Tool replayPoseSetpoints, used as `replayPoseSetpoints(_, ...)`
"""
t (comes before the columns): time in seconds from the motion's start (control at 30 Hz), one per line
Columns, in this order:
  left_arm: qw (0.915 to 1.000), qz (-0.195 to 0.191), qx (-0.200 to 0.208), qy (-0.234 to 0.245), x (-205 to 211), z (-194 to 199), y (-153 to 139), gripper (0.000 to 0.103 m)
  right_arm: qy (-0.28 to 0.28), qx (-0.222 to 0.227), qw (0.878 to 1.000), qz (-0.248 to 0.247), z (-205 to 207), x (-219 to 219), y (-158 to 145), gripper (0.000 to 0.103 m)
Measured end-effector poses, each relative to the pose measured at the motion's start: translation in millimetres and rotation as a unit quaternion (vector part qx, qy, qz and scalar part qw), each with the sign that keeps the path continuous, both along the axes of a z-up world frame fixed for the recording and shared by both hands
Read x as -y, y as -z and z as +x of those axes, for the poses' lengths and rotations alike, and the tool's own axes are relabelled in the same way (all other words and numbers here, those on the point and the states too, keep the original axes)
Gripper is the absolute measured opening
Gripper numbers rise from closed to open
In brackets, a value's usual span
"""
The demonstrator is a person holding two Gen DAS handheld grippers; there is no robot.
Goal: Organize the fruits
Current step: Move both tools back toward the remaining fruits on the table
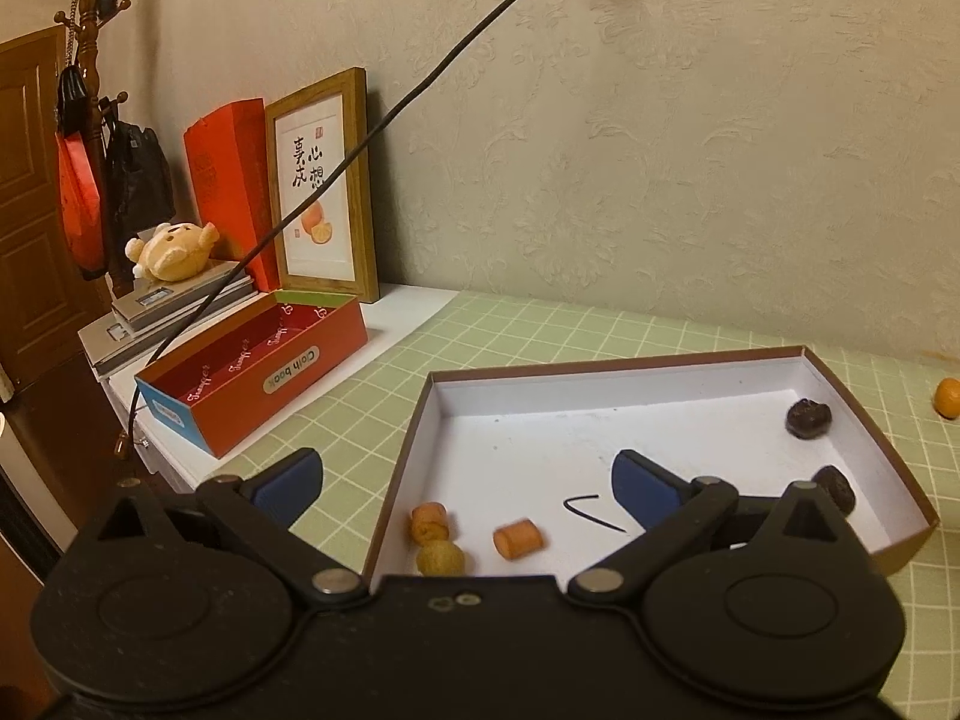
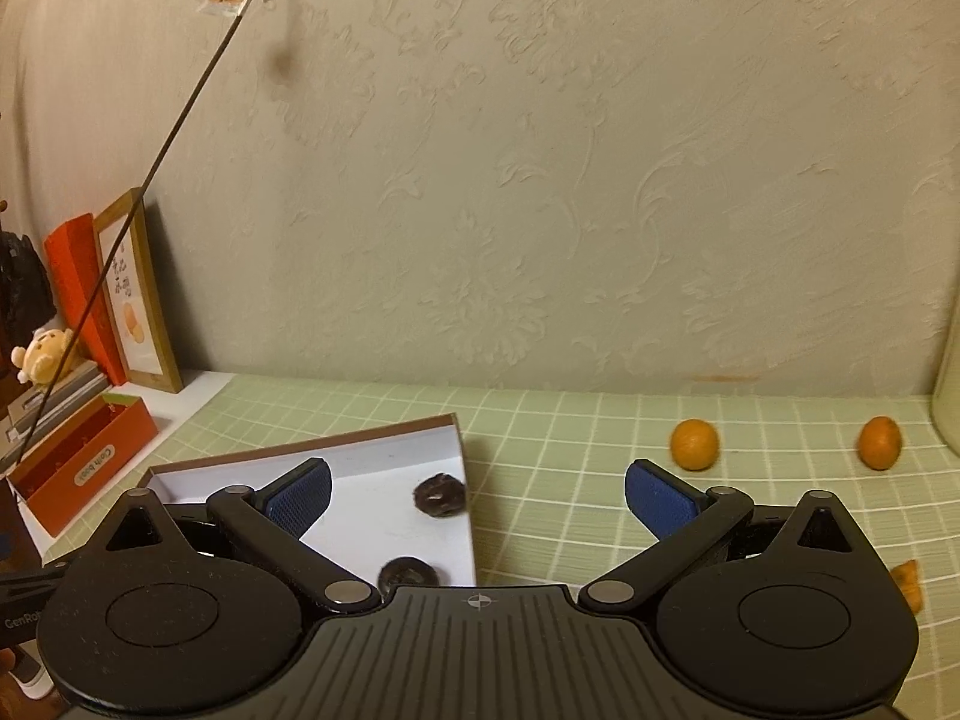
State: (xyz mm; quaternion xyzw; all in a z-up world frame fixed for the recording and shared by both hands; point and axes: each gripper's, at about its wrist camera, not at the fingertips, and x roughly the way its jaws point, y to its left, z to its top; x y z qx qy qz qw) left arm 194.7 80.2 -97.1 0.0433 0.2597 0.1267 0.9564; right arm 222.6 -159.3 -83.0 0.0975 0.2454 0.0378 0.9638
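The white-lined box [image 1: 630, 432] lies open on the green grid mat [image 2: 570, 510] as the collection tray; it holds dark fruits [image 1: 809, 418] and orange pieces [image 1: 519, 537]. Two oranges [image 2: 694, 444] remain outside on the mat. Left gripper [image 1: 465, 480] and right gripper [image 2: 478, 495] are both spread wide, holding nothing.

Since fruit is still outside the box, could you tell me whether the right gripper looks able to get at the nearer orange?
Probably yes: the right gripper is open and empty, and only bare mat lies between it and the nearer orange.
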Motion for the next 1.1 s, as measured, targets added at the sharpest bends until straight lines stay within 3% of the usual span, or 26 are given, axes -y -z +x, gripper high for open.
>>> replayPoseSetpoints(0.33,0.9995,-0.008,0.003,0.032,25.4,-25.0,-9.0,0.097,0.015,0.011,1.0,0.0,-39.8,33.3,-13.3,0.103)
replayPoseSetpoints(0.57,0.9932,0.005,0.009,0.116,79.7,-42.3,-7.7,0.093,0.057,0.016,0.998,0.004,-73.2,81.0,-17.1,0.103)
replayPoseSetpoints(0.73,0.9784,0.014,-0.002,0.206,133.8,-48.6,2.4,0.077,0.11,0.011,0.994,0.004,-96.9,125.9,-14.2,0.103)
replayPoseSetpoints(1.1,0.9333,0.013,-0.045,0.356,240.1,-54.9,38.9,0.049,0.211,0.0,0.977,0.006,-145.0,207.3,-3.3,0.103)
